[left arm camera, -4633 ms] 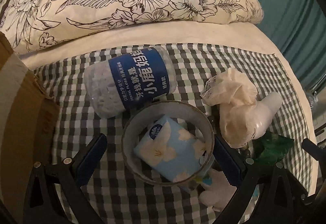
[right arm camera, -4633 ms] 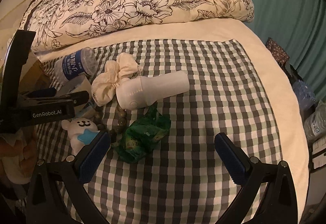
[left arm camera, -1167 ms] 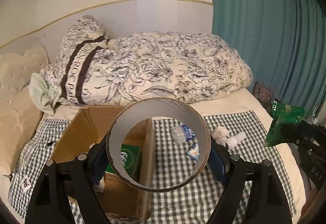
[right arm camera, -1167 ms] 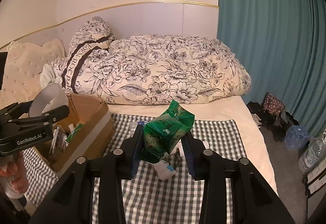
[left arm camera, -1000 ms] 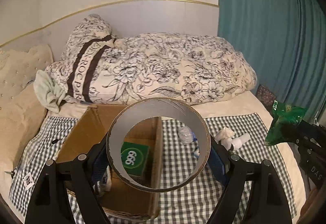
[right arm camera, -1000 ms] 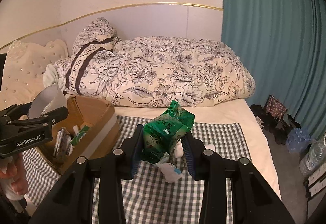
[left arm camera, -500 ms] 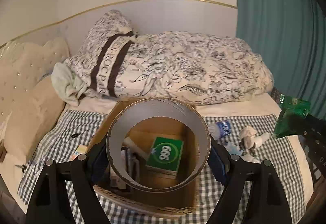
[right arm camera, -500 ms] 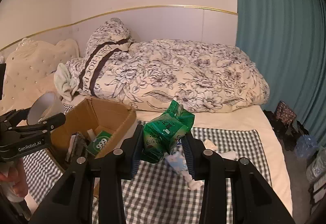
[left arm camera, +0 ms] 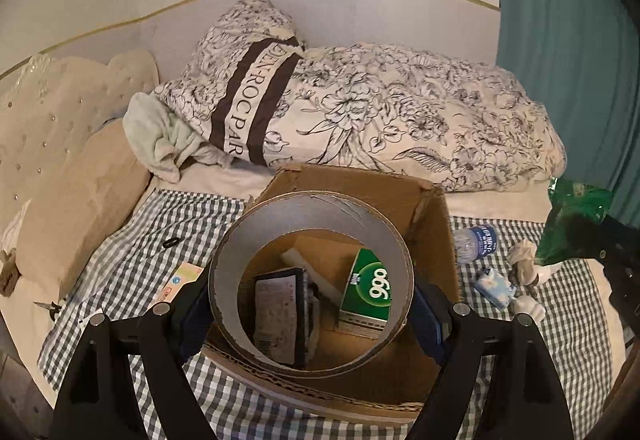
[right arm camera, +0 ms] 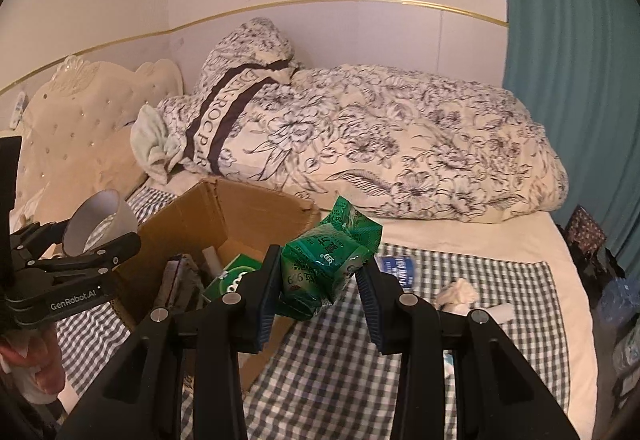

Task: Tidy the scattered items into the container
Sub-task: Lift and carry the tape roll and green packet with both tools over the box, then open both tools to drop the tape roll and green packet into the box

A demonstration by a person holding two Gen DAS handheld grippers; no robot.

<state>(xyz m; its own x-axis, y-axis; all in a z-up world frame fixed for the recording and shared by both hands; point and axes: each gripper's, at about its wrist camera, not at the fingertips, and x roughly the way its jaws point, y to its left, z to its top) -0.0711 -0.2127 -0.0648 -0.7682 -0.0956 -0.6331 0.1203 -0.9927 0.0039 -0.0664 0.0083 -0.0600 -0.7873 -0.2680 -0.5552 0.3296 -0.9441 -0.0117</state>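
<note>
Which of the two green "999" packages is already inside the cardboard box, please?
The rigid green carton, standing in the cardboard box. The other, a crinkled green pouch, is held in the right gripper, outside the box.

Left tool (left arm camera: 311, 304) clamped wide; right tool (right arm camera: 318, 290) clamped narrower.

Two grippers: the left (left arm camera: 310, 310) with one tape roll (left arm camera: 256, 236) between its fingers, the right (right arm camera: 318, 292) with one green packet (right arm camera: 324, 260). One cardboard box (left arm camera: 436, 216) holding one green "999" carton (left arm camera: 366, 290) and one dark packet (left arm camera: 278, 316). On the one checked cloth (left arm camera: 132, 264): one bottle (left arm camera: 476, 240), one tissue pack (left arm camera: 494, 282), one crumpled cloth (left arm camera: 522, 254), one black ring (left arm camera: 171, 241).
</note>
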